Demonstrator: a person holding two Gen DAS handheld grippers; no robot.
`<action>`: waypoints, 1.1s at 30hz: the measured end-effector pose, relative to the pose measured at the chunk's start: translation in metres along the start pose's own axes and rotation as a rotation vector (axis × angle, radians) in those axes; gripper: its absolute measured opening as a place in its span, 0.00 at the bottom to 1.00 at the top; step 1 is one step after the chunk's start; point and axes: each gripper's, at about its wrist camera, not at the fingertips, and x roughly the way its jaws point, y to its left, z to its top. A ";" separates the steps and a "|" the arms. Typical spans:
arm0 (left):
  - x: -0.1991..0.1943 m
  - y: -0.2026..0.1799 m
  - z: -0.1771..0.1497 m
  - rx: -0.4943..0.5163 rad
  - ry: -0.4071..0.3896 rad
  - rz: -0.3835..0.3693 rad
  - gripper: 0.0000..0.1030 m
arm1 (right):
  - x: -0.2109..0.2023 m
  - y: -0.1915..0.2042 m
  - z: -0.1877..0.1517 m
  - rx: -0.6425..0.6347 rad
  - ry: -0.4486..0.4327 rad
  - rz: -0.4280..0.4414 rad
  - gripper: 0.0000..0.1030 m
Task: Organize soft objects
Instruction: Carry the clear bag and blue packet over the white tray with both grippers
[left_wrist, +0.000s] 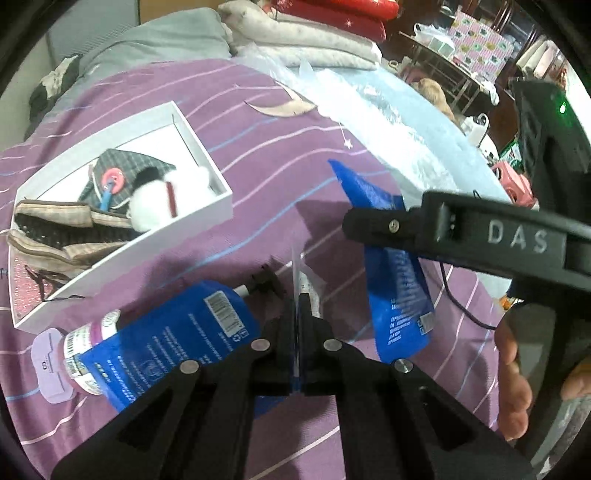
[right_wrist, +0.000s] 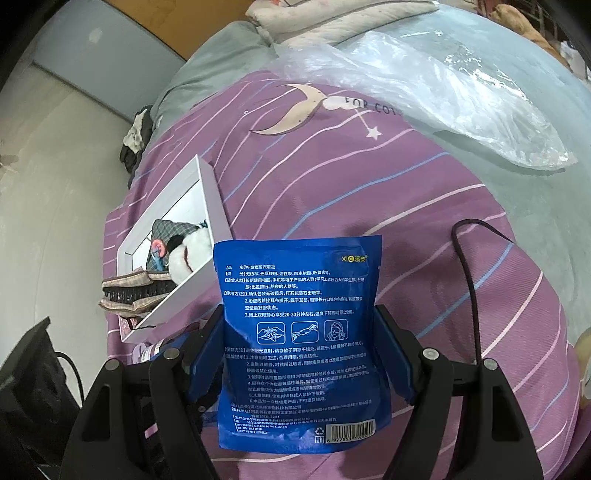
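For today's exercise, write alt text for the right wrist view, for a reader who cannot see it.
The right gripper holds a blue printed pouch upright between its jaws, above a purple striped bedspread. To the left lies a white box with soft items inside; a clear plastic bag lies beyond.

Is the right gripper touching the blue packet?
Touching. In the right wrist view the blue packet stands between the right gripper fingers, and both blue pads press against its side edges, holding it upright above the purple bedspread.
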 end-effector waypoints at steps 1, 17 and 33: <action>-0.003 0.003 0.000 -0.007 -0.009 -0.003 0.02 | 0.000 0.001 0.000 -0.002 0.000 0.000 0.74; -0.038 0.042 0.001 -0.099 -0.135 -0.056 0.02 | 0.008 0.044 -0.005 -0.084 -0.023 0.014 0.74; -0.073 0.107 -0.003 -0.235 -0.322 -0.145 0.02 | 0.001 0.101 -0.011 -0.173 -0.116 0.066 0.73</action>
